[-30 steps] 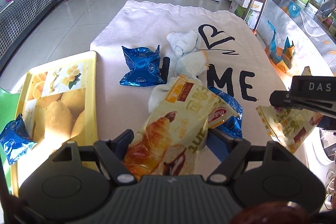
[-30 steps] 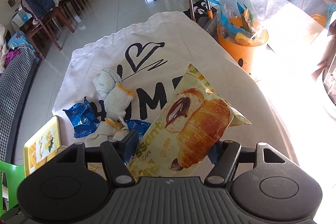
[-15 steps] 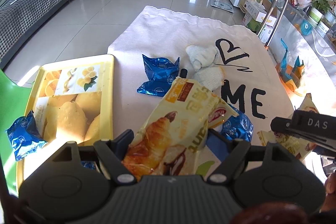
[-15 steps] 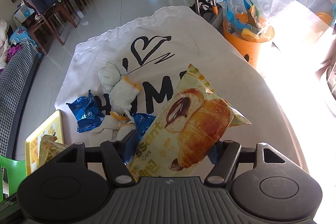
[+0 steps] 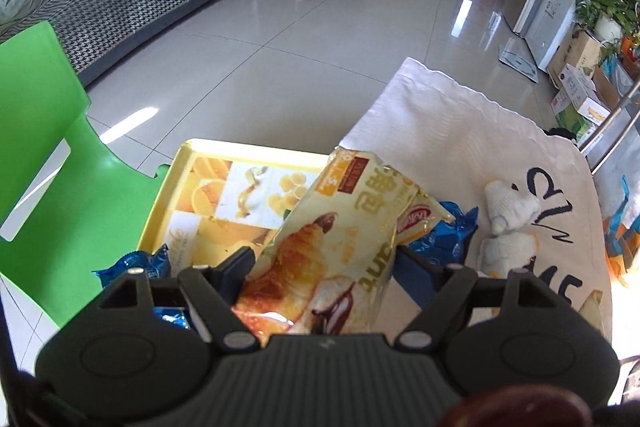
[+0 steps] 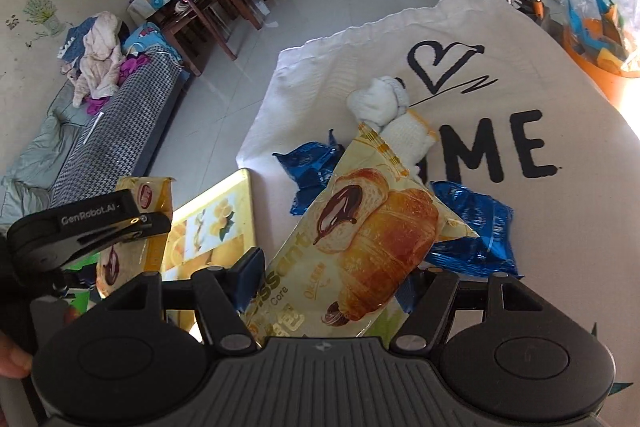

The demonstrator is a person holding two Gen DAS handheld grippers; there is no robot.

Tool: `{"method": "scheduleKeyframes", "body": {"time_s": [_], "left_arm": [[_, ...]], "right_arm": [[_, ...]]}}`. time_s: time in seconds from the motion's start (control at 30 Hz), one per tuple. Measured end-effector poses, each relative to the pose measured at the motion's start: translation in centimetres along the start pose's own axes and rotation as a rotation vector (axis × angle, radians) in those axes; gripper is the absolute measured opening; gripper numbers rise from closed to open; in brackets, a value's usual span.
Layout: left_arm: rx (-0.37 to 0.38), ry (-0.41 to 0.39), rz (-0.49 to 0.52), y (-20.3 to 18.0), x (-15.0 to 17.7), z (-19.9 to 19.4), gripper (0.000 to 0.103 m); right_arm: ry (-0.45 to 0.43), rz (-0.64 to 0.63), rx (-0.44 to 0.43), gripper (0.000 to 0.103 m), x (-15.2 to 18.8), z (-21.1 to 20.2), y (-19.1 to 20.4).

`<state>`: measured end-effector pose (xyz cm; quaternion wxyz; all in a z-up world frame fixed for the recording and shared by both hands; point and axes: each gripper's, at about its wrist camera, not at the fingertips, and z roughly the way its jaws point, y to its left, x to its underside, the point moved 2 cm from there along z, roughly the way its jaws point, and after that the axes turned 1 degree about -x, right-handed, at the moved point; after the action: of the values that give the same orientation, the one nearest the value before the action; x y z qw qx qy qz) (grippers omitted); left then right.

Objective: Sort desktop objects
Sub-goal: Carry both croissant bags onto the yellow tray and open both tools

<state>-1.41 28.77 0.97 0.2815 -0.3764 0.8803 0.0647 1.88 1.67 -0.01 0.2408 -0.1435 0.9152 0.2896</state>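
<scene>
I am working over a white cloth point(image 6: 500, 75) printed with a heart and dark letters, which is covering the table. At nine o'clock from it a yellow tray point(image 5: 224, 195) with a lemon print is lying beside a green chair point(image 5: 44, 155). A blue wrapper point(image 5: 138, 265) is sitting at the tray's seven o'clock corner.

My left gripper point(image 5: 320, 267) is clamping a croissant packet point(image 5: 332, 251) between its two fingers, and the packet is sticking out toward twelve o'clock, its far end hanging over the tray's three o'clock edge. My right gripper point(image 6: 332, 275) is pinching a second croissant packet point(image 6: 360, 239) the same way, holding it above the cloth and tilting it toward one o'clock.

On the cloth, two blue snack bags are lying near that packet: one point(image 6: 312, 171) at its ten o'clock, the other point(image 6: 476, 235) at its three o'clock, partly under it. Two rolled white socks point(image 6: 392, 115) are resting touching each other at twelve o'clock, just below the heart.

In the right wrist view my left gripper point(image 6: 132, 223) is showing at nine o'clock, over the tray.
</scene>
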Motion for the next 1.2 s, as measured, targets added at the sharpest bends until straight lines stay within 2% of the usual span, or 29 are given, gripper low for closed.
{"method": "scheduleKeyframes", "body": {"time_s": [0.2,0.4,0.6,0.77,0.9,1.2], "left_arm": [[-0.046,0.024,-0.140,4.2,-1.9,1.6,0.077],[-0.096,0.054,-0.252,7.9,-2.9,3.7,0.077],[-0.115,0.088,-0.309,9.9,-3.4,5.3,0.077],[-0.131,0.091,-0.368,11.1,-3.8,5.7,0.079],[-0.149,0.071,-0.357,10.9,-4.0,5.2,0.098],[-0.072,0.086,-0.310,9.0,-3.7,5.3,0.102]], "right_arm": [[0.005,-0.047,-0.111,0.067,0.9,1.6,2.7],[0.028,-0.069,-0.154,0.067,1.5,4.5,4.9],[0.071,-0.096,-0.170,0.067,2.1,8.1,7.7],[0.119,-0.109,-0.235,0.068,2.7,10.9,10.0],[0.103,-0.205,-0.208,0.078,3.1,11.3,11.2],[0.072,-0.210,-0.197,0.081,2.5,9.2,9.9]]}}
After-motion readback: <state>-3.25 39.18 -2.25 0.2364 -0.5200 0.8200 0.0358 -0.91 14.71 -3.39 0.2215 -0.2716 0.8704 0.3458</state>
